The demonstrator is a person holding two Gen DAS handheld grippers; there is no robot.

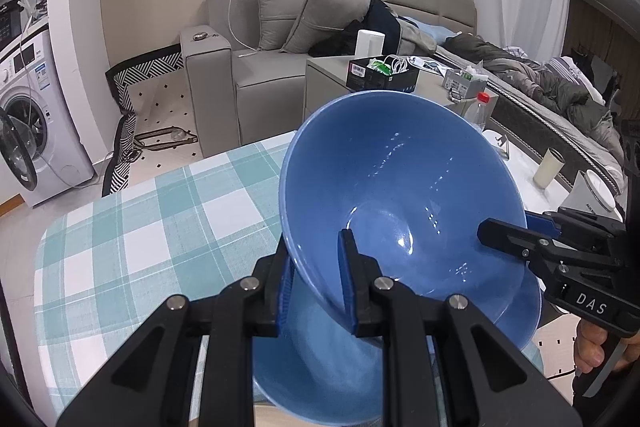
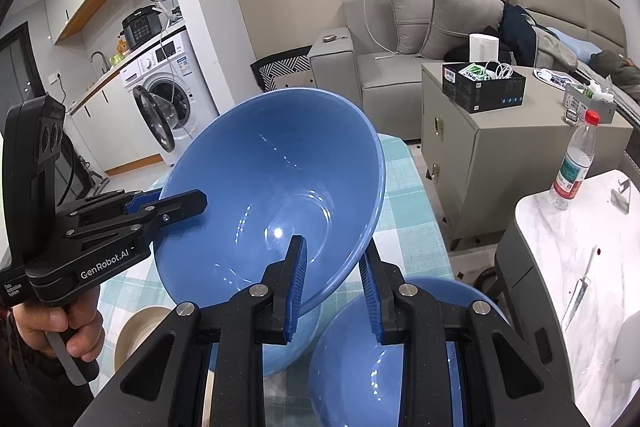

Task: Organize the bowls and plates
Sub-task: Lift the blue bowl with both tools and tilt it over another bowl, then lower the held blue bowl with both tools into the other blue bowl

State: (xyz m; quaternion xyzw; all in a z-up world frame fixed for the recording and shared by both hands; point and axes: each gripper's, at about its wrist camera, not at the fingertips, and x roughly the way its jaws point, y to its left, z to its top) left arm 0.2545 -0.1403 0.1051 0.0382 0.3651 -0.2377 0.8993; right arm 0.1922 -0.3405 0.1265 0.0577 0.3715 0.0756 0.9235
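Bowl [image 1: 400, 195], blue, hangs tilted above the checked tabletop [image 1: 140, 227] in the left wrist view, the left gripper [image 1: 316, 279] closed on its near rim and the right gripper [image 1: 504, 231] clamping the far rim. In the right wrist view, a second blue bowl [image 2: 400, 359] sits just below. Likely step: nesting; next, level and lower it.

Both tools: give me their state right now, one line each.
Left tool: closed on the rim of the tilted blue bowl.
Right tool: closed on the opposite rim of the same bowl, above a second blue bowl.
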